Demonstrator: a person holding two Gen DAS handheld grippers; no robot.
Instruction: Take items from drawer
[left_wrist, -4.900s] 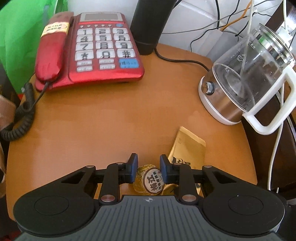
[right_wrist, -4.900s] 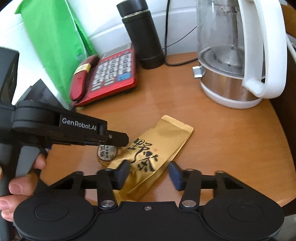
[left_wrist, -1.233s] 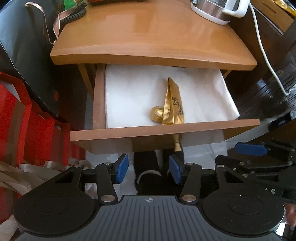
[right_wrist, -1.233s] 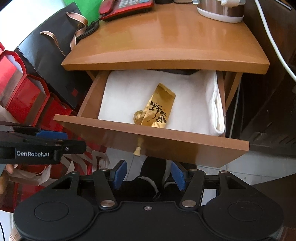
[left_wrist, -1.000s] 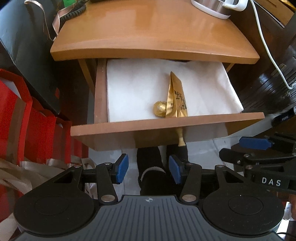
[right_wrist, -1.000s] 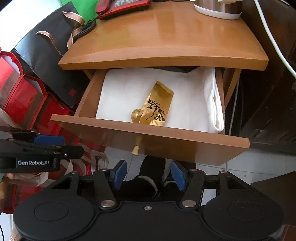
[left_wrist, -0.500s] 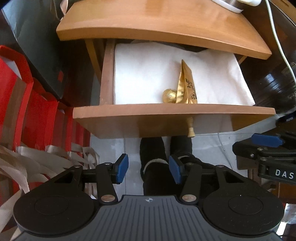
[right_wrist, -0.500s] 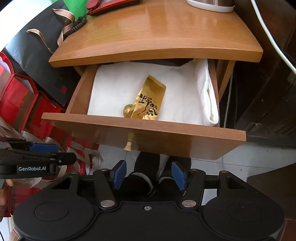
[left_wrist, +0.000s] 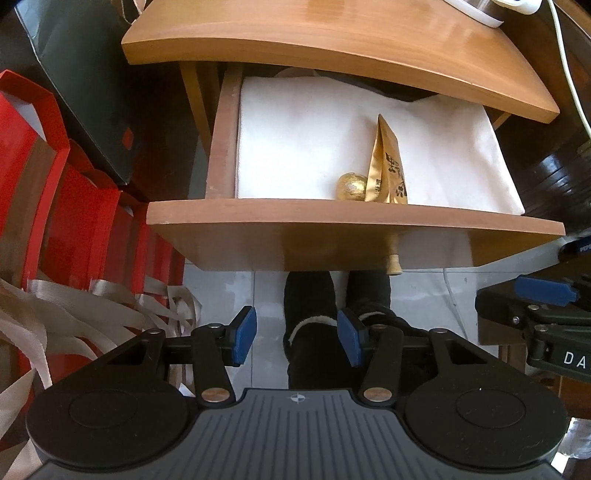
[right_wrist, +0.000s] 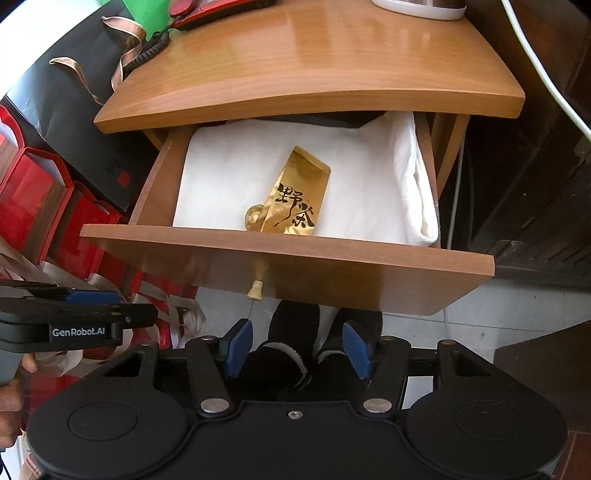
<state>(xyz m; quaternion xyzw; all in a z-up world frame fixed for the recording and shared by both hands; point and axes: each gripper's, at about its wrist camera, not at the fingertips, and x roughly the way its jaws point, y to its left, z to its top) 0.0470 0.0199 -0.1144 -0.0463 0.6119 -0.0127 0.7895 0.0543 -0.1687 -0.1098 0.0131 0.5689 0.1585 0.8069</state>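
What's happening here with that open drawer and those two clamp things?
A person holds the left gripper and the right gripper open and empty in front of the pulled-out drawer. Inside, on a white cloth, a gold tea pouch and a gold foil ball lie side by side, not yet taken out.
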